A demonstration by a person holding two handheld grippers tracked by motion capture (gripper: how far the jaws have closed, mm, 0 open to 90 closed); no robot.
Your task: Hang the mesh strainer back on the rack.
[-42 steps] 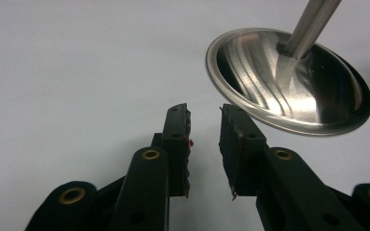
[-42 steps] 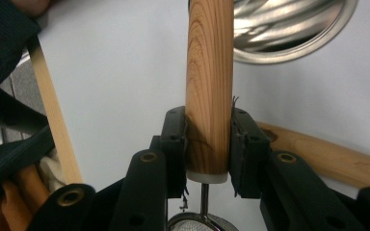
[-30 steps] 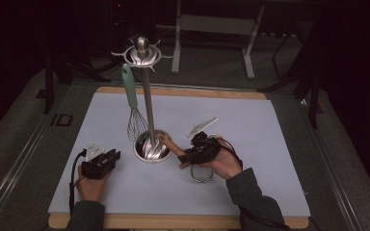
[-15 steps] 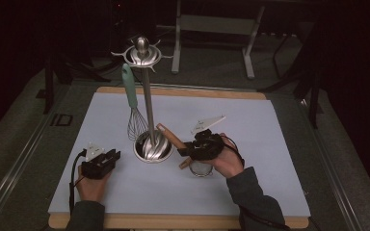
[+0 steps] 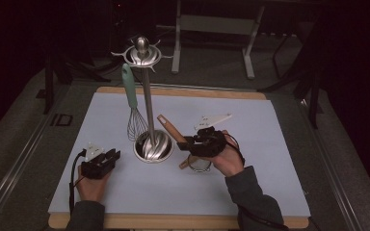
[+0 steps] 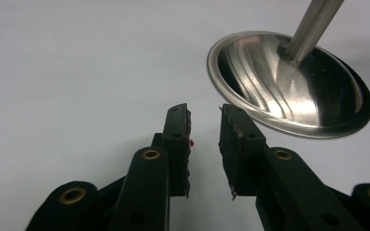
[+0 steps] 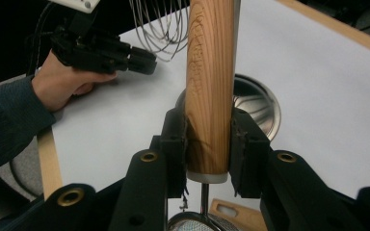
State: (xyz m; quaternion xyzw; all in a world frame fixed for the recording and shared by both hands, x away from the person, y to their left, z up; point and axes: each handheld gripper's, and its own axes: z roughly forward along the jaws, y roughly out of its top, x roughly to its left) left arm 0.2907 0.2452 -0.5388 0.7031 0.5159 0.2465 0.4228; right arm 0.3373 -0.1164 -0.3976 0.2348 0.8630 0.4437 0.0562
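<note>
My right gripper [image 5: 187,143] [image 7: 207,126] is shut on the wooden handle [image 5: 167,127] [image 7: 211,82] of a small metal strainer. That handle slants up and left toward the stand's pole, and the mesh bowl [image 5: 200,164] [image 7: 192,224] hangs low beneath the hand. The steel utensil stand [image 5: 152,147] has a round base [image 6: 289,86] [image 7: 259,103] and a tall pole [image 6: 313,24]. A teal-handled whisk [image 5: 130,89] hangs from its top, wires [image 7: 160,24] down. My left gripper [image 5: 107,159] [image 6: 204,114] [image 7: 139,57] rests on the mat left of the base, open and holding nothing.
A pale blue mat [image 5: 270,144] covers the wooden board [image 5: 173,222]. A flat wooden piece [image 5: 185,163] [image 7: 231,211] lies on the mat under the right hand. Dark floor and metal frame legs [image 5: 248,43] lie beyond the far edge.
My right gripper has raised the strainer's handle, so its tip stands higher beside the pole. The left gripper has stayed put.
</note>
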